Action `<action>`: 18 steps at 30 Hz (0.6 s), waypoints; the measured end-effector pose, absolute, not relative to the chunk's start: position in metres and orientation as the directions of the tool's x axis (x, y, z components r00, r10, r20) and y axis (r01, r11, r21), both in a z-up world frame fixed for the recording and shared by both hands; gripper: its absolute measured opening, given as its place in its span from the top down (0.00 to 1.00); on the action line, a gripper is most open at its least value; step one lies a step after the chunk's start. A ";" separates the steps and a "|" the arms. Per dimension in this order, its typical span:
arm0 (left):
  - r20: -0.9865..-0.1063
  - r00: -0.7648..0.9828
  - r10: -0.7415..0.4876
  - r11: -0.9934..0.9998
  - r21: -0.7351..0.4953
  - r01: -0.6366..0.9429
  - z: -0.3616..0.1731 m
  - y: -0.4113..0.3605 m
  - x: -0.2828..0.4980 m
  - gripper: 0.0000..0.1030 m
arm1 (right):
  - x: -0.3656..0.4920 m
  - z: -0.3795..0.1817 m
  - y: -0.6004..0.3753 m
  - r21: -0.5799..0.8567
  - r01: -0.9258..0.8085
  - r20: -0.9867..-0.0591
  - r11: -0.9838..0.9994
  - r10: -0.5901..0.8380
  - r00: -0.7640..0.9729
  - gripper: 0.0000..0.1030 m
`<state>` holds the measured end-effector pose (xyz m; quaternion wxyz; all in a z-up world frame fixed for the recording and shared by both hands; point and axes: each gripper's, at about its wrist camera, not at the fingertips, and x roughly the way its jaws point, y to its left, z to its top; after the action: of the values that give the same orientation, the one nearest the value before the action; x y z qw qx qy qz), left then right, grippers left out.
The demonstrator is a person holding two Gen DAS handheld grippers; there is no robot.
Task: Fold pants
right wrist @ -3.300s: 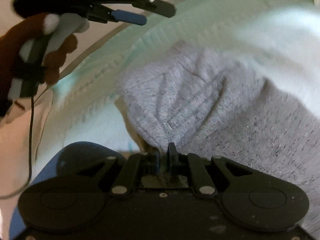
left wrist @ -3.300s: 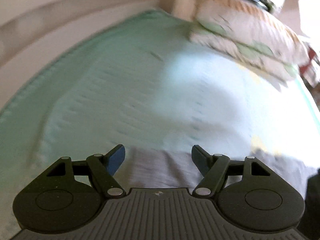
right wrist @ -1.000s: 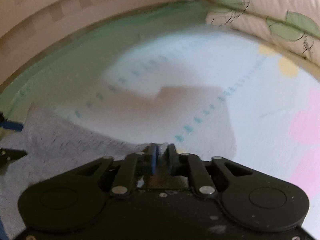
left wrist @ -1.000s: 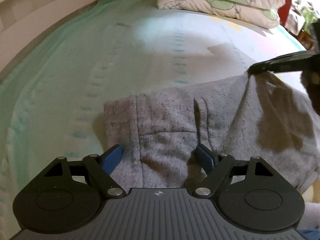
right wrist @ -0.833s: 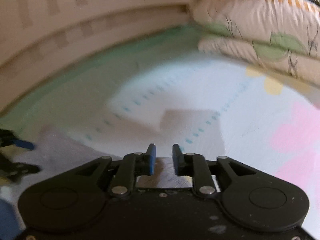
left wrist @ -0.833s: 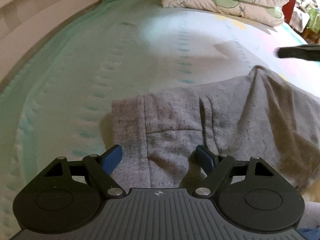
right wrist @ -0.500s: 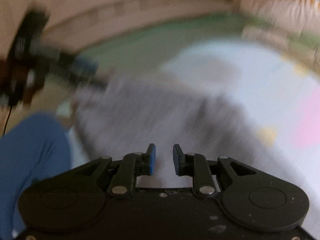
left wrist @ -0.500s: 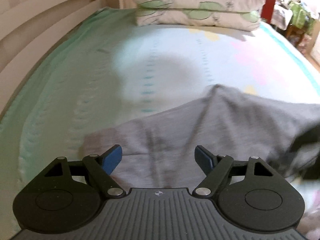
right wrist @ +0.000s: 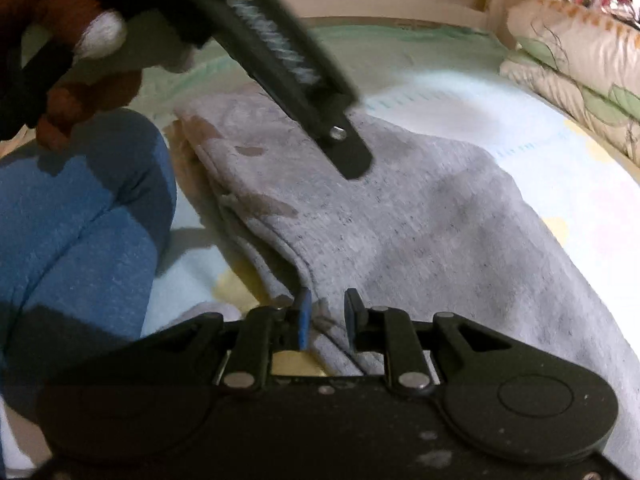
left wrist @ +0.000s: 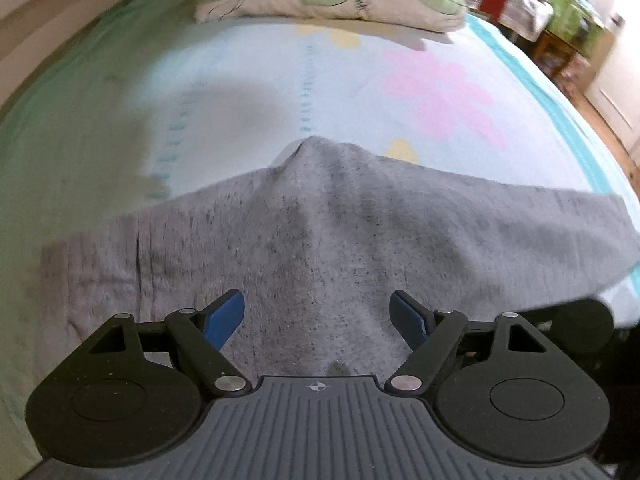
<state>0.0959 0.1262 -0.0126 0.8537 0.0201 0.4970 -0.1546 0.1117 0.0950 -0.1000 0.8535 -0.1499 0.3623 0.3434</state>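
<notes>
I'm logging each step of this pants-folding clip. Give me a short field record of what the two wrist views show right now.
garment: grey speckled knit pants, spread across the bed, a raised peak at the far edge
surface: pale bedsheet with green border and pink flower print
pillows: two stacked leaf-print pillows at the head of the bed
left gripper: open, above the pants, nothing between the jaws
right gripper: jaws a little apart over the pants' folded edge, not pressing it
person: blue-clad leg beside the pants

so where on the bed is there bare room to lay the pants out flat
Bare sheet lies between the grey pants and the stacked pillows, and along the green edge on the left. The near side is crowded: the person's blue-clad leg sits beside the pants.
</notes>
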 end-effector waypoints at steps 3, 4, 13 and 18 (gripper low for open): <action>-0.867 0.441 -0.233 0.960 -0.133 0.244 -0.019 0.130 0.101 0.23 | 0.114 -0.101 0.104 -0.009 -0.704 -0.714 0.710 0.488 0.501 0.76; -0.870 0.436 -0.228 0.962 -0.131 0.241 -0.021 0.130 0.102 0.23 | 0.114 -0.103 0.108 -0.023 -0.701 -0.712 0.712 0.481 0.512 0.76; -0.872 0.432 -0.232 0.957 -0.124 0.264 -0.020 0.118 0.100 0.23 | 0.125 -0.096 0.110 0.077 -0.730 -0.725 0.679 0.541 0.426 0.96; -0.896 0.386 -0.221 0.955 -0.118 0.272 -0.044 0.104 0.108 0.23 | 0.126 -0.118 0.115 0.103 -0.724 -0.759 0.683 0.524 0.386 0.95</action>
<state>0.1077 0.1038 -0.0438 0.8320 0.0243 0.5341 -0.1481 0.1262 0.1153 -0.1176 0.8234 -0.1235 0.4041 0.3788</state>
